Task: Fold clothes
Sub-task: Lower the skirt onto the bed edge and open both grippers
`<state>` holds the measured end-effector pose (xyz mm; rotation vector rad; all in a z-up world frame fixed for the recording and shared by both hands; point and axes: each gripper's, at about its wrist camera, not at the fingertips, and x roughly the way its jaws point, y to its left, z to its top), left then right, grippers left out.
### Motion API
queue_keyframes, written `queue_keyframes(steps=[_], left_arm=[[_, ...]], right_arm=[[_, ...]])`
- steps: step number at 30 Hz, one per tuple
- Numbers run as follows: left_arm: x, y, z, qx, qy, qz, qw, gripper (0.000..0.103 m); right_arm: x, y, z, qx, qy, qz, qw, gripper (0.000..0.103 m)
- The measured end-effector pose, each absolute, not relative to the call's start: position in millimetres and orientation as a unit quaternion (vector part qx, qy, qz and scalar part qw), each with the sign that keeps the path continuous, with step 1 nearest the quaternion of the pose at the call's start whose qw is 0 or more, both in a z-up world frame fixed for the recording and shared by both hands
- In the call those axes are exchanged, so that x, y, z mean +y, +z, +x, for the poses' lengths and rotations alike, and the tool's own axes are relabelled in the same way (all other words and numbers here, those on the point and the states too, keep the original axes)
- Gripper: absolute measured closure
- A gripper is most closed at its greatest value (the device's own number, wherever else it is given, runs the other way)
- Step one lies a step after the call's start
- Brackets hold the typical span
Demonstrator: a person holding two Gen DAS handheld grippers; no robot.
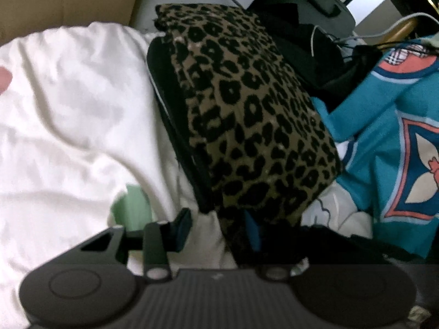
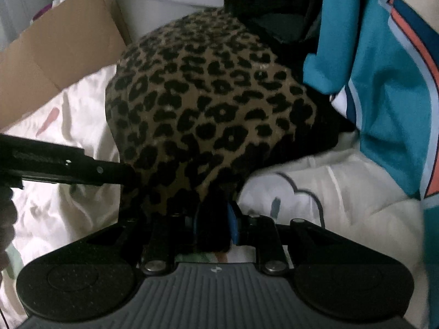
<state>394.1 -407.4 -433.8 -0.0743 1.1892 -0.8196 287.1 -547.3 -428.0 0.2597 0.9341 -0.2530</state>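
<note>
my right claw (image 2: 214, 219) is clamped on the near hem of the brown-and-black leopard-print knit garment (image 2: 208, 104), folded thick on the white quilted bedspread (image 2: 343, 192); my left claw (image 1: 216, 224) pinches the same edge. uneven lifting could spill the fold toward the teal patterned cloth (image 2: 384, 96).

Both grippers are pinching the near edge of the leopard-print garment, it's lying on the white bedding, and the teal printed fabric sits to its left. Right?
Not quite: the teal printed fabric sits to the right of the leopard-print garment, as both wrist views show. The rest stands: left gripper and right gripper pinch its near edge, over the white bedding.
</note>
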Motion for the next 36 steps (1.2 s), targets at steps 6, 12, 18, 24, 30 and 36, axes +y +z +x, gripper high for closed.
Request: queue_keyframes(steps=[6,12,18,24,30,36], left_arm=[[-403,-429,372,0.552,-0.378,-0.029,0.743,0.081],[-402,-415,348,0.534,-0.397,-0.024,0.746,0.088],[-408,-414,337,0.523,-0.417,-0.014,0.744,0.090],[-414,-438,334,0.551,-0.395,-0.007,0.735,0.095],[-411,-452,334,0.579,-0.378,0.011,0.722,0.100],[-390,-442,335,0.590,-0.357,0.001,0.725,0.098]], right_arm=[[-553,-431,276,0.453,-0.129,0.160,0.867,0.075],[-551,-417,266,0.443,-0.137,0.170,0.870,0.075],[-550,-409,267,0.423,-0.132,0.183,0.878,0.075],[-545,-422,271,0.442,-0.138,0.187,0.866,0.075],[-543,-426,273,0.457,-0.144,0.190,0.857,0.076],[-539,-418,269,0.457,-0.149,0.197,0.855,0.075]])
